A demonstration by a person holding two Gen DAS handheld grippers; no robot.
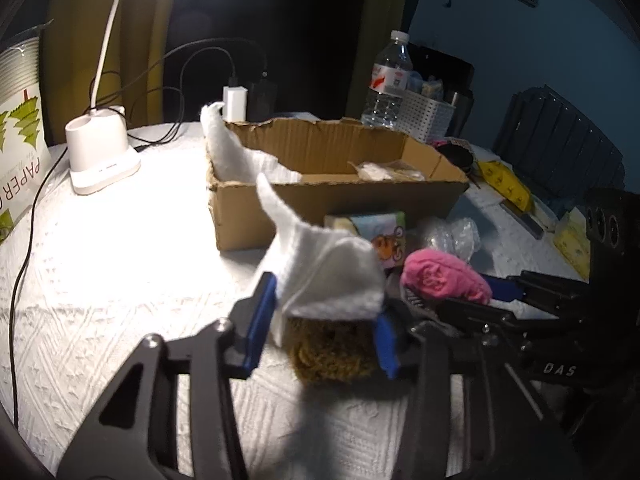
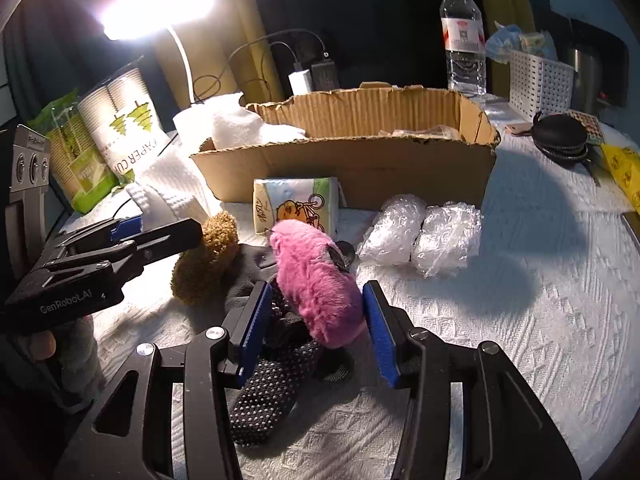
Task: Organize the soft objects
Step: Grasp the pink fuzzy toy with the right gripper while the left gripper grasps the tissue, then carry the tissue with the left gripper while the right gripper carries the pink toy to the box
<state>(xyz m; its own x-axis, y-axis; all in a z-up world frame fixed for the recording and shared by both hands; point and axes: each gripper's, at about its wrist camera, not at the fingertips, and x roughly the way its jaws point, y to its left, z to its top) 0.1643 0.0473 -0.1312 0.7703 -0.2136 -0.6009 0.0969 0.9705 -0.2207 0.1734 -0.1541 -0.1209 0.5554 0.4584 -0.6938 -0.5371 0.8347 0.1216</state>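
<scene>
My left gripper has its blue pads around a white cloth that lies over a brown fuzzy ball; a grip cannot be confirmed. The gripper also shows in the right wrist view. My right gripper is open, its pads on either side of a pink fuzzy toy that lies on a black dotted sock. The pink toy also shows in the left wrist view. An open cardboard box stands behind, with white cloth draped in its left end.
A tissue pack and two bubble-wrap bundles lie before the box. A lamp base, cables, chargers, a water bottle, a white basket, a black pouch and a paper-cup pack surround it.
</scene>
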